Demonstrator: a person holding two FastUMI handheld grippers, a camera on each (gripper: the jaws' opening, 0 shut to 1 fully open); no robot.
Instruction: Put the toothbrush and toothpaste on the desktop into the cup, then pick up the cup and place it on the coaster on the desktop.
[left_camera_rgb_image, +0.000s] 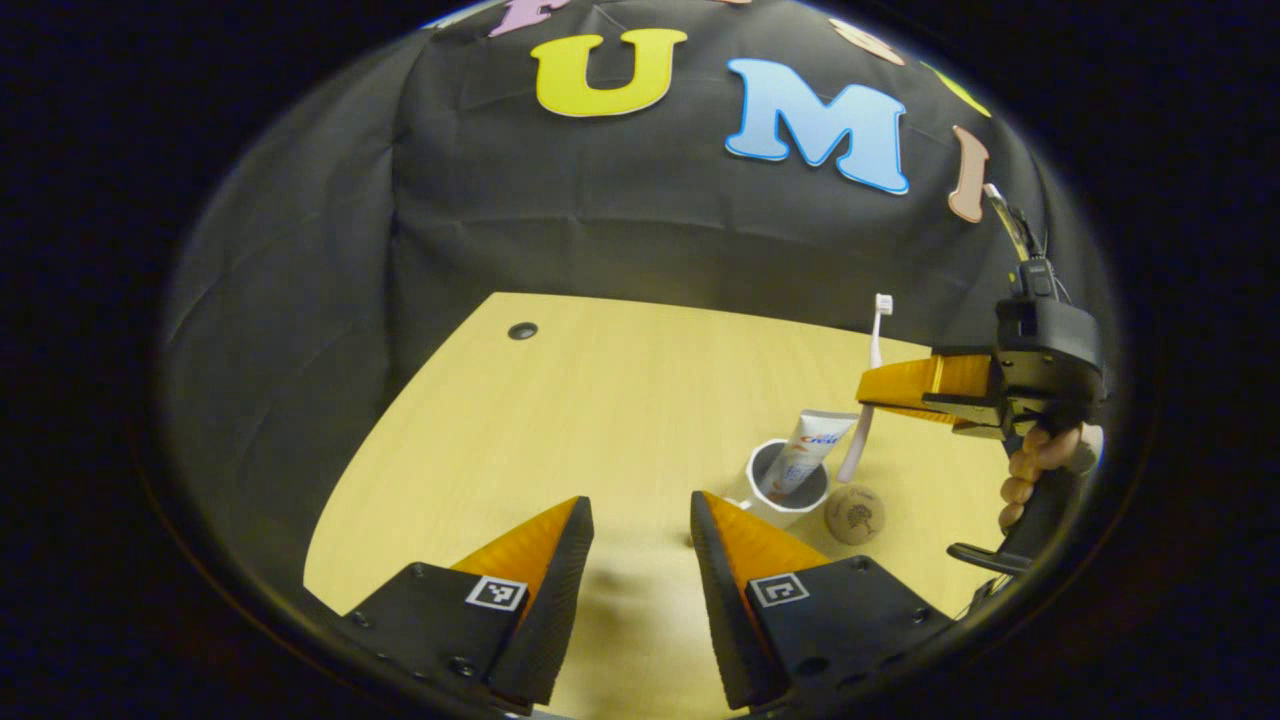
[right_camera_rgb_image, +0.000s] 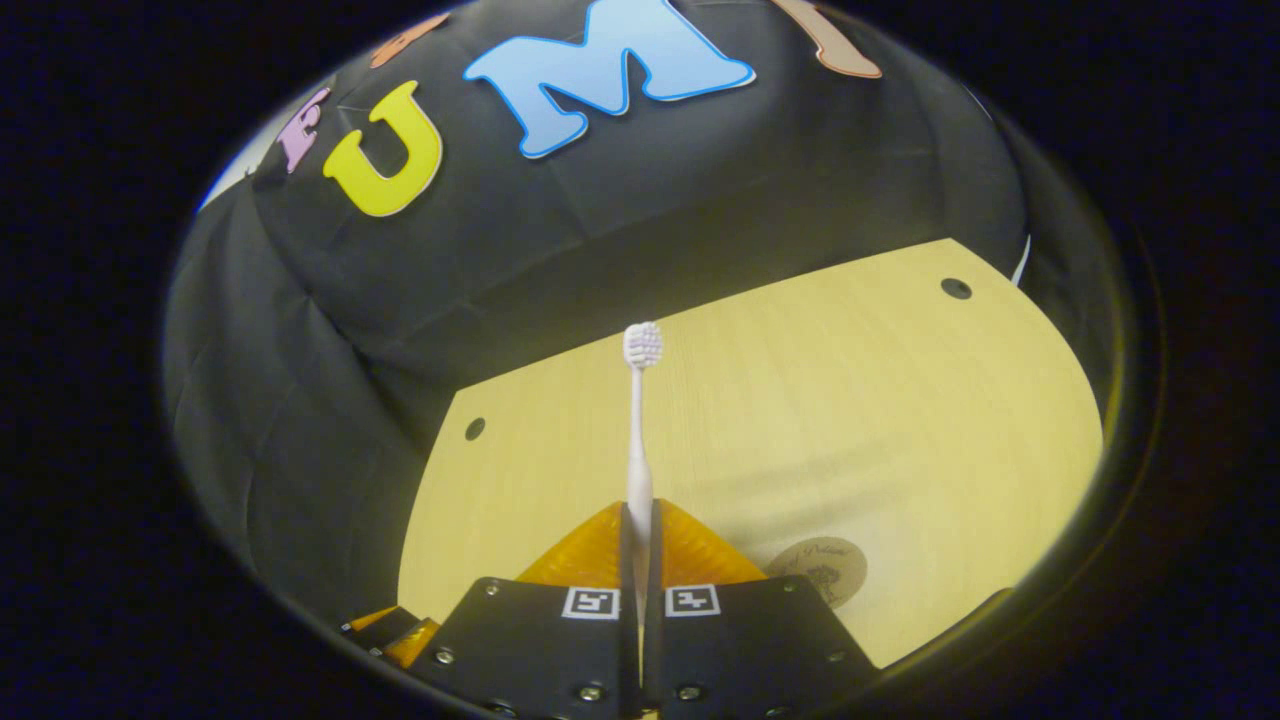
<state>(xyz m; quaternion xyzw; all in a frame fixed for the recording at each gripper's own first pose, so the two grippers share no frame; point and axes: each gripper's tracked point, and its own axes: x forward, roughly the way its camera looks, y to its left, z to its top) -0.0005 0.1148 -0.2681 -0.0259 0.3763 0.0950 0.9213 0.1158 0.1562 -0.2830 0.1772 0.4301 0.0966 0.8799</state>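
Near the desk's (left_camera_rgb_image: 600, 400) right side, the cup (left_camera_rgb_image: 787, 488) holds toothpaste (left_camera_rgb_image: 805, 452); right gripper (right_camera_rgb_image: 638, 520) clamps the toothbrush (right_camera_rgb_image: 638, 420), left gripper (left_camera_rgb_image: 640, 520) gapes empty.

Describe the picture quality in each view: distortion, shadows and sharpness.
Left gripper view: fisheye bends the table edge; the toothbrush, toothpaste and cup are small but sharp; a soft shadow lies under the left gripper. Right gripper view: the toothbrush is crisp in the shut right gripper; the coaster sits dim near the rim.

Each gripper (left_camera_rgb_image: 640, 520) wore black bolted plates with small square black-and-white markers; the right gripper (left_camera_rgb_image: 865, 392) had a boxy black body trailing cables.
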